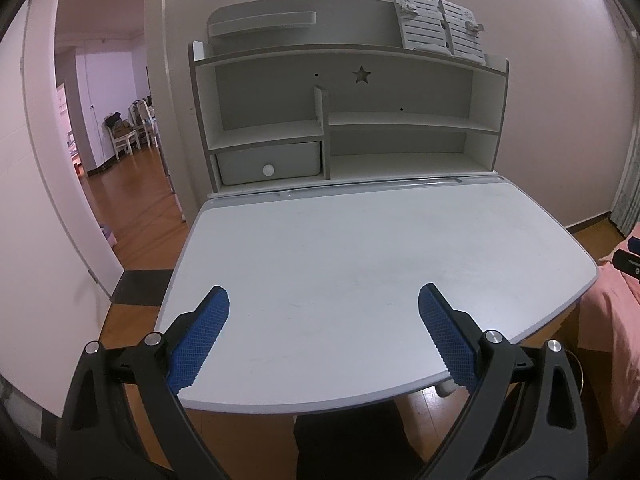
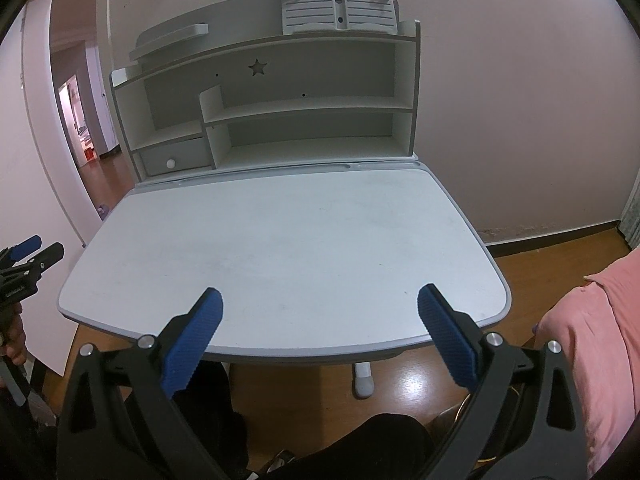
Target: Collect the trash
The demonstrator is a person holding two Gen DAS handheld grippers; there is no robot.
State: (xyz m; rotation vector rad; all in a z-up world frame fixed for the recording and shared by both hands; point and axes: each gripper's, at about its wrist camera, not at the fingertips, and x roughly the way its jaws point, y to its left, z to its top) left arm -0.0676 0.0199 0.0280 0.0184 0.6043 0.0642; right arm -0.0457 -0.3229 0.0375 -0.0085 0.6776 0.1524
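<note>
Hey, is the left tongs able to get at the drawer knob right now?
Probably yes. The left tongs are open and empty, and nothing stands on the desk between them and the knob, which faces forward unobstructed, though across the whole desktop.

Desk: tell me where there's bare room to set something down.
The whole desk top shows bare, from the near edge by both open grippers, left and right, back to the hutch. The hutch's shelves look bare too. Only its top is crowded, by the book stand.

White desk [image 1: 360, 248] with shelf hutch [image 1: 348, 120]; slatted book stand [image 1: 438, 24] on top; pink bedding [image 2: 592, 344] beside.
</note>
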